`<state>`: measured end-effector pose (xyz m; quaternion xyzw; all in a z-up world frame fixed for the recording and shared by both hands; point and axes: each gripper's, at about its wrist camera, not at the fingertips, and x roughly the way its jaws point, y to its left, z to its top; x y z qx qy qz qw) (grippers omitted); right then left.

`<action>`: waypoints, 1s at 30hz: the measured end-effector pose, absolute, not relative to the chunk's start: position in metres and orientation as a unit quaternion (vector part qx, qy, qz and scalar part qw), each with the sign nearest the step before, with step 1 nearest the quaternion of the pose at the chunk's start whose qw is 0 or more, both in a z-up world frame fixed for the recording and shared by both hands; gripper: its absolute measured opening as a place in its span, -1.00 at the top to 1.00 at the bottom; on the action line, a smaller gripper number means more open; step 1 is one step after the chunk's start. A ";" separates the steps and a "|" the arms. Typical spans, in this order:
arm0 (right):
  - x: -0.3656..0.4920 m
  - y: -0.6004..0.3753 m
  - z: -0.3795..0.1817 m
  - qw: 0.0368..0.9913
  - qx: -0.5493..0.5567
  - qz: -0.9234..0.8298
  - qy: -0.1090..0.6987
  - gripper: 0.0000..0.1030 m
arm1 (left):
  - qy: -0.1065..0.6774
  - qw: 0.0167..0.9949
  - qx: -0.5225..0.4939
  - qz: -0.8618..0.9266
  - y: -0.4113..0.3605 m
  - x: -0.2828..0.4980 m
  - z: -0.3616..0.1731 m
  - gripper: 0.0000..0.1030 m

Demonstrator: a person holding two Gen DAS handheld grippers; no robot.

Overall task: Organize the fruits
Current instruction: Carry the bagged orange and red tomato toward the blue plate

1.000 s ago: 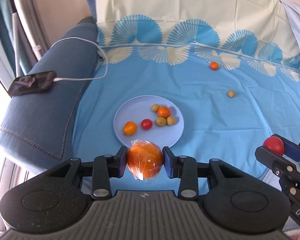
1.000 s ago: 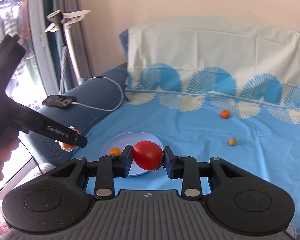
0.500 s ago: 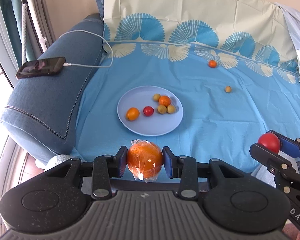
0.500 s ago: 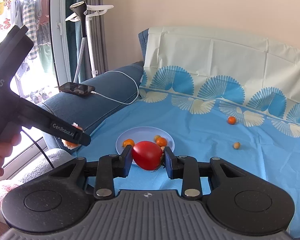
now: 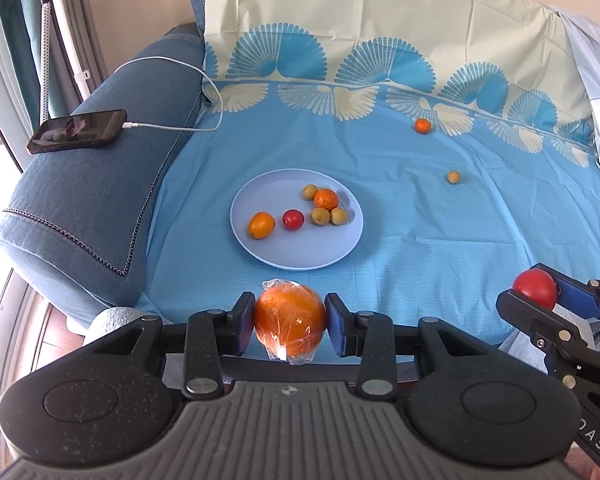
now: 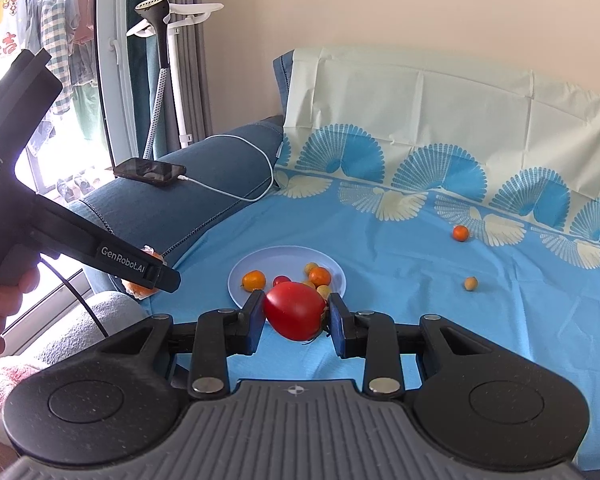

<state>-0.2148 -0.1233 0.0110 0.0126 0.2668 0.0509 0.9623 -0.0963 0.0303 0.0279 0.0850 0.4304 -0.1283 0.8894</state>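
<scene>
My left gripper (image 5: pixel 290 326) is shut on a plastic-wrapped orange (image 5: pixel 289 325), held over the front edge of the blue sheet. My right gripper (image 6: pixel 296 316) is shut on a red tomato (image 6: pixel 295 310) and also shows at the right of the left wrist view (image 5: pixel 536 286). A light blue plate (image 5: pixel 300 254) lies ahead of both on the sheet and holds several small fruits, among them a cherry tomato (image 5: pixel 293 219) and a kumquat (image 5: pixel 261 225). A small orange (image 5: pixel 423 125) and a tan fruit (image 5: pixel 453 177) lie loose on the sheet beyond the plate.
A phone (image 5: pixel 78 131) on a white charging cable (image 5: pixel 172 128) rests on the blue sofa arm (image 5: pixel 80 208) at the left. A cream sheet covers the backrest (image 5: pixel 380 20). A garment steamer stand (image 6: pixel 168 80) and a window are left of the sofa.
Both grippers have pulled back and up from the plate, still holding their fruits. The plate and loose fruits have not moved.
</scene>
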 end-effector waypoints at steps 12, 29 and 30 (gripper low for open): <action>-0.212 -0.123 0.009 0.961 0.012 0.051 0.271 0.33 | 0.430 0.889 0.085 -0.127 0.030 -0.096 0.028 0.19; -0.206 -0.122 0.005 0.958 0.014 0.050 0.282 0.33 | 0.439 0.885 0.085 -0.128 0.031 -0.090 0.021 0.19; -0.205 -0.122 0.005 0.958 0.014 0.050 0.283 0.33 | 0.440 0.885 0.085 -0.128 0.031 -0.090 0.021 0.19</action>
